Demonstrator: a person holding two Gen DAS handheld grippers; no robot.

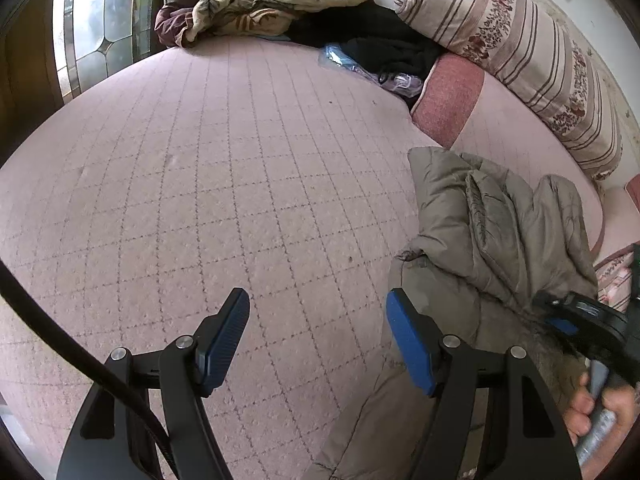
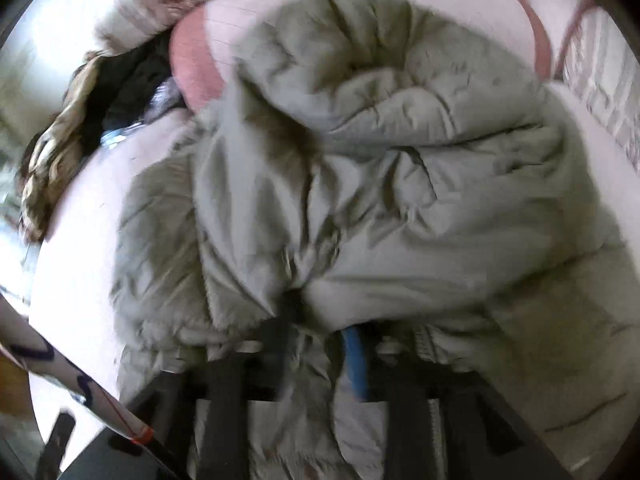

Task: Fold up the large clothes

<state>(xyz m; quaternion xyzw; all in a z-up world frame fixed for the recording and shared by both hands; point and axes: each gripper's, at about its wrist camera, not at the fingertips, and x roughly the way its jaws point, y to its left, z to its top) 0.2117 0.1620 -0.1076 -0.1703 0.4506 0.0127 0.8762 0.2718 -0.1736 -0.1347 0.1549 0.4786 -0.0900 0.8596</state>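
counts: one padded grey-green jacket (image 2: 360, 184), two grippers, two pink pillows | jacket: bunched on pink quilted bed (image 1: 208, 184), right side | left gripper (image 1: 318, 338): spread, empty, over bare bed | right gripper (image 2: 320, 354): parted, blurred, jacket cloth between fingers, grip unclear | around: striped bolster (image 1: 516, 56), rumpled blanket (image 1: 256, 8), black clothes (image 1: 384, 40) at far edge

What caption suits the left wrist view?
Open left gripper above pink quilted bedspread, beside grey-brown padded jacket.
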